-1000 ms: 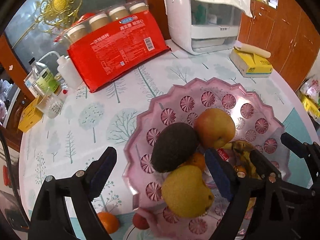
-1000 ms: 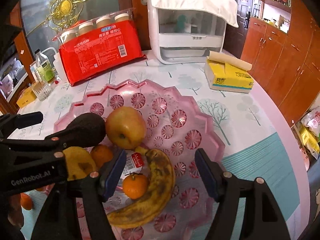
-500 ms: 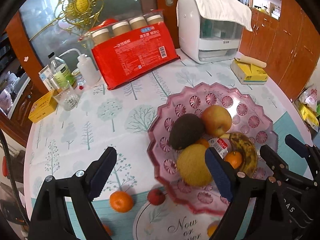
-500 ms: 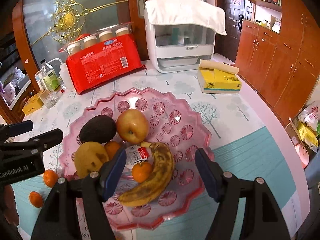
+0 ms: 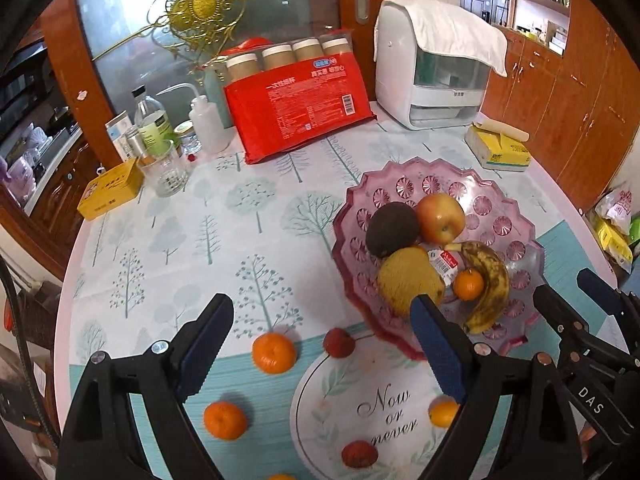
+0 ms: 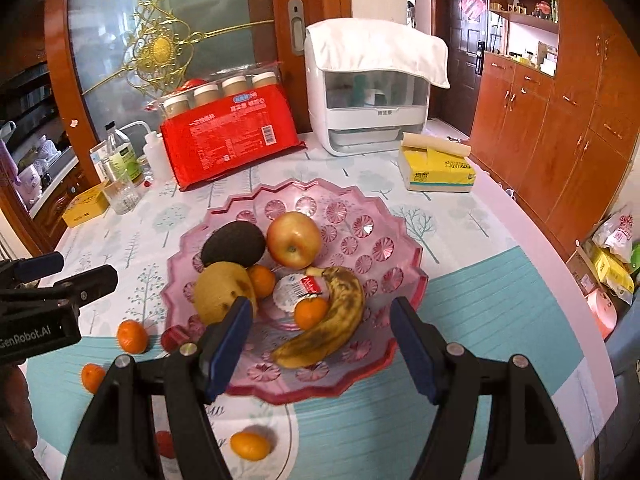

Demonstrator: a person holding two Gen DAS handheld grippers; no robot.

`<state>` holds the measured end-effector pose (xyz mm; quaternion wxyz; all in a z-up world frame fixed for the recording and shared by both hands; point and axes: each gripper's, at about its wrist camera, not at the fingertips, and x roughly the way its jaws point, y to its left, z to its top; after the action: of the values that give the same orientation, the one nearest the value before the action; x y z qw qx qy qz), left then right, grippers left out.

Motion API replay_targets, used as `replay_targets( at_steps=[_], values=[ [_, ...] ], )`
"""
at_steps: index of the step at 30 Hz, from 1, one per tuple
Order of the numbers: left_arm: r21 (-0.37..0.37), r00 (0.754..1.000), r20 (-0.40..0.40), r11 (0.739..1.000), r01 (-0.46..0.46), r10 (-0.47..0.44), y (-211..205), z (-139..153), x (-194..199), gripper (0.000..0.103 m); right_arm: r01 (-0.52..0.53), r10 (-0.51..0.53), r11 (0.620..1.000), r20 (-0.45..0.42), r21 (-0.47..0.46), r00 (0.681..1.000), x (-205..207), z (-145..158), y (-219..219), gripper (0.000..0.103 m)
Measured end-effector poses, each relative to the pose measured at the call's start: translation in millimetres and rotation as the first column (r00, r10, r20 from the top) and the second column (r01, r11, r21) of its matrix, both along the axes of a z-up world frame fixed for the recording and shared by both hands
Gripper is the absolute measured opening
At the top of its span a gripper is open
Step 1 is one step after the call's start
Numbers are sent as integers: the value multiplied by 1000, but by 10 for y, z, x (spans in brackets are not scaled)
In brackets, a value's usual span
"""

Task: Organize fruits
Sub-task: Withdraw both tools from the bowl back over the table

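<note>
- Both pairs of fingers stood wide apart with nothing between them: we saw our left gripper [image 5: 320, 344] hanging over the tablecloth with only loose fruit showing in its gap, and our right gripper [image 6: 320, 340] hanging over the near edge of the pink fruit plate [image 6: 392, 240].
- Our left gripper also showed at the left edge of the right wrist view, apart from the plate.
- On the plate we counted a red-yellow apple [image 6: 294, 240], a dark avocado [image 6: 233, 243] touching it, a yellow pear [image 6: 224, 292] in front of the avocado, and a spotted banana [image 6: 326, 320] curving along the near right side.
- A sealed cup with a red label [image 6: 298, 290] lay in the middle of the plate, with one small orange [image 6: 311, 312] against the banana and another [image 6: 262, 280] beside the pear.
- Off the plate, on the table [image 5: 180, 240], we saw a tangerine [image 5: 274, 353] and a small red fruit [image 5: 339, 343] just beside the plate's near-left rim.
- Nearer to us lay another tangerine [image 5: 225, 420], a second red fruit [image 5: 359, 454] and a small orange fruit [image 5: 442, 414] partly behind our left gripper's right finger.
- At the far side stood a red package [image 5: 298, 110], a white appliance [image 5: 436, 76] under a cloth, and a yellow tissue pack [image 5: 498, 148].
</note>
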<state>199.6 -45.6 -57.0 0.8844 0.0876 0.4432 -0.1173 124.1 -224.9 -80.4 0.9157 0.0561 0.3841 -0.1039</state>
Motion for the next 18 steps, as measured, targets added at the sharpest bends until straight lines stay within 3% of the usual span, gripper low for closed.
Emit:
replay_targets(
  at_steps=[18],
  values=[
    [-104,999,32,994,-23,27,586,353,-506,89,-11,10,1000,55,18,998,-520,414,477,72]
  ],
)
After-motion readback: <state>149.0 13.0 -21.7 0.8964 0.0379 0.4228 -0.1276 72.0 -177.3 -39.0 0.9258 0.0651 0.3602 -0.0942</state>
